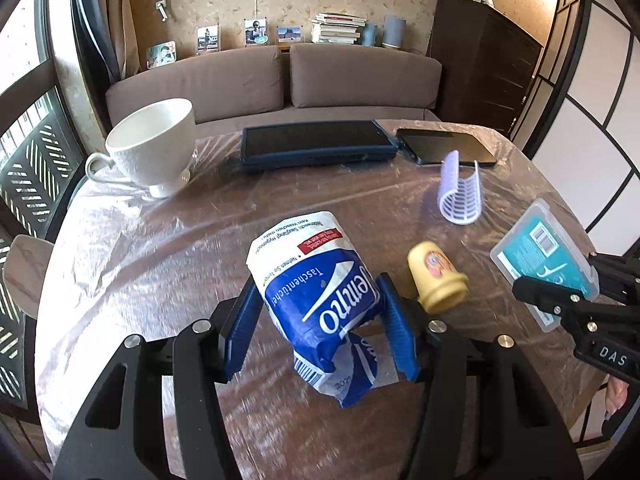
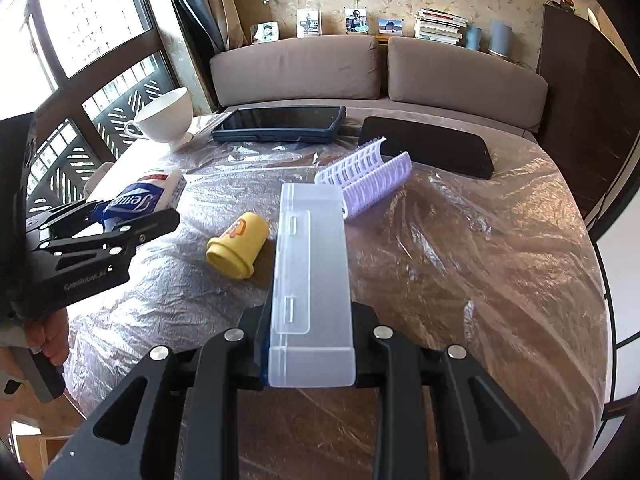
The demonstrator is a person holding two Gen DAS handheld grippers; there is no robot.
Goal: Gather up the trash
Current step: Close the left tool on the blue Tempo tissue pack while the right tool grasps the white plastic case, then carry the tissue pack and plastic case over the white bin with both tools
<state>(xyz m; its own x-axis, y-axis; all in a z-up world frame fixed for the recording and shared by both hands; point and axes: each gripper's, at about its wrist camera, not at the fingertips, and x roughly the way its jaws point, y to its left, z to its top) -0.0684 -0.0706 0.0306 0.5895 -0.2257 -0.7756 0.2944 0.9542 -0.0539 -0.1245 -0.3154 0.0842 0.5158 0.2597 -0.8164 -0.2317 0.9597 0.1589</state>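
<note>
Holding two items at once: left gripper (image 1: 320, 320) is clamping a crumpled tissue pack (image 1: 316, 284), lifted above the near-middle of the table (image 1: 160, 248); right gripper (image 2: 310, 344) is clamping a clear plastic case (image 2: 310, 280) by its near end, long side pointing away over the table. In the left view the case's teal label is showing at the right edge.

No bin or bag is showing in either view, so nothing can be counted as collected; both items are just in hand, apparently waiting to be carried off.

Likely trash that is lying loose on the plastic cover: a yellow cup (image 2: 238, 246) on its side, between the two grippers, and a lilac roller piece (image 2: 366, 176) further back, right of centre.

Probably not trash: white teacup (image 1: 154, 146) far left, tablet (image 1: 316, 144) and a dark slab (image 1: 444, 146) along the far edge.

Judgement: early-to-mid stage, two grabbed, at least two pieces left, drop-off pending.
</note>
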